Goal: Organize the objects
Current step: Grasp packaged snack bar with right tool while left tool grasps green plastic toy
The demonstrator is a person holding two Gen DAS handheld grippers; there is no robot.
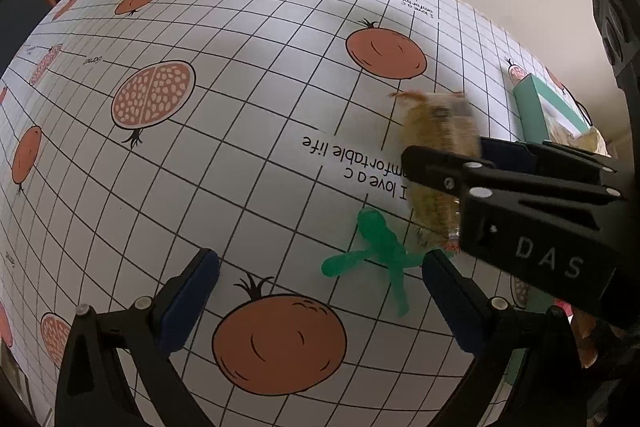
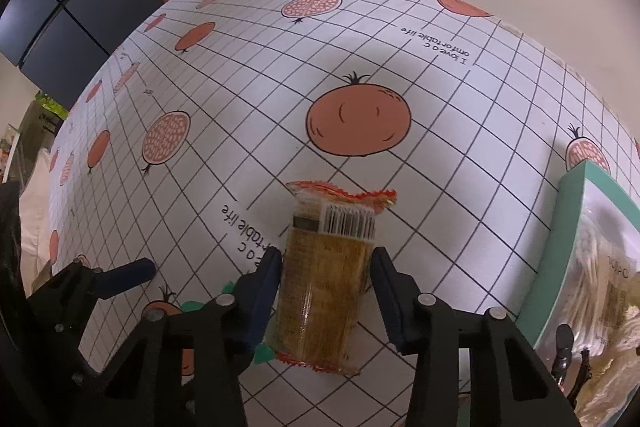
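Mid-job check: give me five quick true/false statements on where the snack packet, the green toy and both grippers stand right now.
1. The right gripper straddles the snack packet, a finger on each side. True.
2. The left gripper is shut on the green plastic toy. False: its fingers are spread wide and hold nothing; the toy lies between their tips.
3. The snack packet's barcode label faces up. True.
4. The teal box lies left of the packet in the right wrist view. False: it is to the right.
5. The tablecloth is plain white. False: it has a black grid and pomegranate prints.
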